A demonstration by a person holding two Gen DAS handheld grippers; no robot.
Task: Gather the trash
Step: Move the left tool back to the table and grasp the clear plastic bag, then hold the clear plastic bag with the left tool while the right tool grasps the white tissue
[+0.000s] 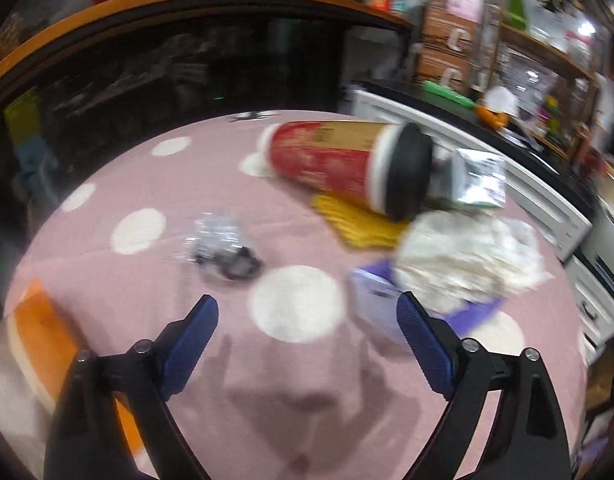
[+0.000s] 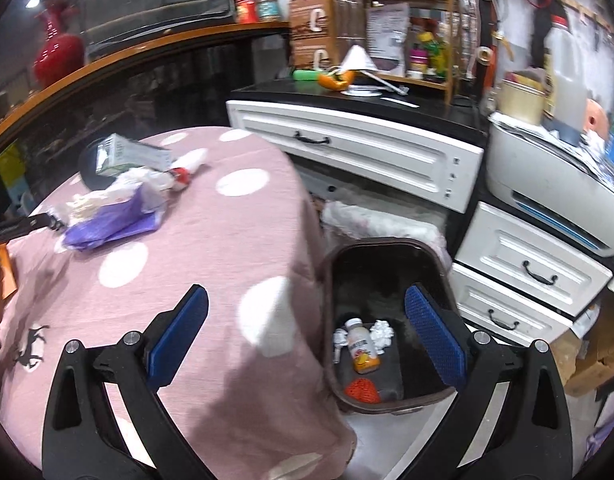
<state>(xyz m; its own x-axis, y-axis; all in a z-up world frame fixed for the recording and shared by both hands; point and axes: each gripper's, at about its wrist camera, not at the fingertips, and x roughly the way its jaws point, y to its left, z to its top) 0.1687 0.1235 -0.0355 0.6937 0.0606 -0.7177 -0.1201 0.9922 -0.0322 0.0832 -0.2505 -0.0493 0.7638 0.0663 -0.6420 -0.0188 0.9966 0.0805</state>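
Blue-padded and spread wide, the left gripper [image 1: 307,312] hangs over the pink, white-dotted tablecloth [image 1: 155,320] with nothing between its jaws; the view is blurred, so contact is hard to judge. Just beyond its right finger sits a crumpled white tissue wad [image 1: 467,256] on a torn purple plastic wrapper [image 1: 479,312], and off its left finger a small crinkled clear wrapper with a dark ring [image 1: 223,248]. Farther toward the far edge lies a toppled red paper cup with a black lid [image 1: 347,160], over a yellow ridged scrap [image 1: 359,224], with a silver foil pouch [image 1: 479,180] beside it.

Out right, the right gripper [image 2: 307,332] is also released and empty, straddling the table's near right edge and the dark brown bin [image 2: 335,280] on the floor, which already holds a small bottle [image 2: 361,346].

Risk call: a closing pinch could catch loose cloth with the tissue, dragging the cloth and rolling that cup off the edge.
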